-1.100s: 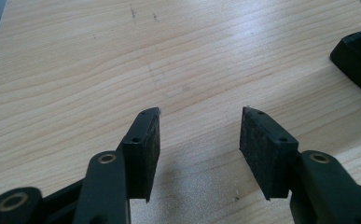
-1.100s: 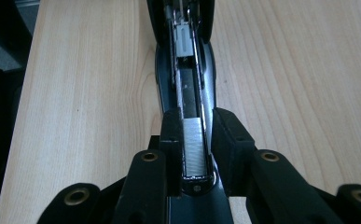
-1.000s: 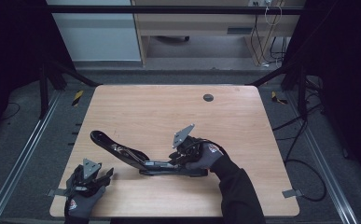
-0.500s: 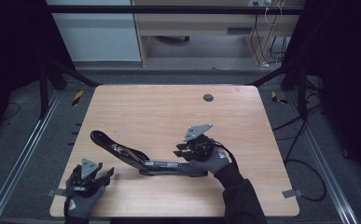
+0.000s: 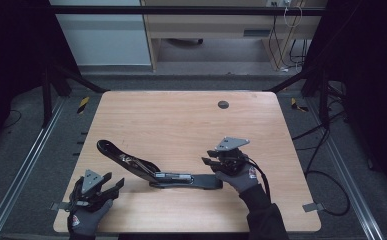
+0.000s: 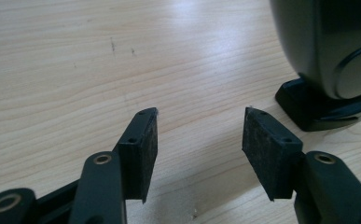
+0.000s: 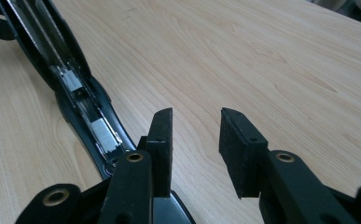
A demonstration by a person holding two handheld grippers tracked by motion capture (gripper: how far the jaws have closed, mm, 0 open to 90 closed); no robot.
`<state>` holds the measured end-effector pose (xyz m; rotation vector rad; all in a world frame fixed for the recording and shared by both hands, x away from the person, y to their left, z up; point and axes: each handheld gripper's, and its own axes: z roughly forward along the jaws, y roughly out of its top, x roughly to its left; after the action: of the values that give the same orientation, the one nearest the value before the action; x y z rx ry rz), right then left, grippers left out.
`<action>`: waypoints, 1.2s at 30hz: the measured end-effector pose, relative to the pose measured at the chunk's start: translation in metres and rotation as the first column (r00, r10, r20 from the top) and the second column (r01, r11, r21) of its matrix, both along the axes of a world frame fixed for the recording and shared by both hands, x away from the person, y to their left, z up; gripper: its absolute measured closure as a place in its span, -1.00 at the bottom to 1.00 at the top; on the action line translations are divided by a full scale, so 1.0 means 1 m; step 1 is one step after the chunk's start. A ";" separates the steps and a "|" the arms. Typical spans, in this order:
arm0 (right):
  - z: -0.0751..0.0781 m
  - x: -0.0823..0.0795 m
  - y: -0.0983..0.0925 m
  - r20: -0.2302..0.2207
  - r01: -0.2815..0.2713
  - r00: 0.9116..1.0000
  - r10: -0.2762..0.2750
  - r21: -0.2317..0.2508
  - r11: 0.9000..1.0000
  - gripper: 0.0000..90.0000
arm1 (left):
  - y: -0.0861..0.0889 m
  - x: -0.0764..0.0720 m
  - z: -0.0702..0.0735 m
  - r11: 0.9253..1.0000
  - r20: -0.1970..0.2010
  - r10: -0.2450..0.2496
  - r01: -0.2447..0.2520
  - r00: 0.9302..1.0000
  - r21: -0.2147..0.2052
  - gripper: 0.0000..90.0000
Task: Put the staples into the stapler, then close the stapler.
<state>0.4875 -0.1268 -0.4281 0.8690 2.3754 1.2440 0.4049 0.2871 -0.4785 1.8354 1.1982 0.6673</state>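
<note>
A black stapler (image 5: pixel 156 175) lies opened out flat on the wooden table (image 5: pixel 181 120), its metal staple channel facing up. My right gripper (image 5: pixel 206 161) hovers just above the stapler's right end, pointing left. Its jaws have just been opening and nothing is between them. In the right gripper view the open gripper (image 7: pixel 197 116) frames bare wood, with the stapler (image 7: pixel 75 88) running off to the left. My left gripper (image 5: pixel 115 186) rests open near the front left corner, short of the stapler. In the left gripper view the gripper (image 6: pixel 199 121) stands open over wood, the stapler's rounded end (image 6: pixel 327 46) at upper right.
A dark round grommet hole (image 5: pixel 223 104) sits near the table's far edge. Metal rails run along the floor on both sides. Cables (image 5: pixel 326 165) trail on the floor to the right. A pale cabinet and a desk stand behind the table.
My right gripper has moved to the right, off the stapler's middle, and its jaws have widened. The stapler's right end now lies uncovered. The left gripper has stayed put.
</note>
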 end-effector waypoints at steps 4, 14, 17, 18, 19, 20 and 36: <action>-0.007 -0.005 -0.011 -0.008 0.058 0.998 -0.058 0.022 0.998 0.44 | 0.000 -0.003 0.006 1.000 0.015 -0.010 0.011 1.000 -0.029 -0.05; -0.031 -0.023 -0.035 -0.031 0.161 0.987 -0.160 0.071 0.984 0.36 | -0.005 -0.009 0.021 0.996 0.052 -0.034 0.039 0.998 -0.085 -0.16; -0.038 -0.031 -0.042 -0.030 0.171 0.985 -0.169 0.077 0.982 0.35 | -0.007 -0.011 0.028 0.993 0.064 -0.041 0.047 0.997 -0.107 -0.19; -0.041 -0.033 -0.043 -0.038 0.174 0.984 -0.171 0.081 0.981 0.35 | -0.008 -0.011 0.029 0.992 0.067 -0.041 0.049 0.997 -0.115 -0.20; -0.043 -0.035 -0.044 -0.038 0.177 0.984 -0.174 0.083 0.981 0.35 | -0.009 -0.012 0.032 0.991 0.072 -0.044 0.052 0.996 -0.120 -0.20; -0.046 -0.037 -0.046 -0.042 0.179 0.983 -0.176 0.079 0.981 0.35 | -0.010 -0.012 0.034 0.991 0.075 -0.044 0.053 0.996 -0.122 -0.20; -0.053 -0.053 -0.048 -0.036 0.204 0.979 -0.202 0.079 0.976 0.49 | -0.014 -0.013 0.067 0.984 0.141 -0.015 0.040 0.990 -0.174 -0.23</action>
<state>0.4345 -0.1751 -0.4816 1.1307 2.2034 1.2622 0.3918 0.2726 -0.4112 1.6282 1.1021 0.6422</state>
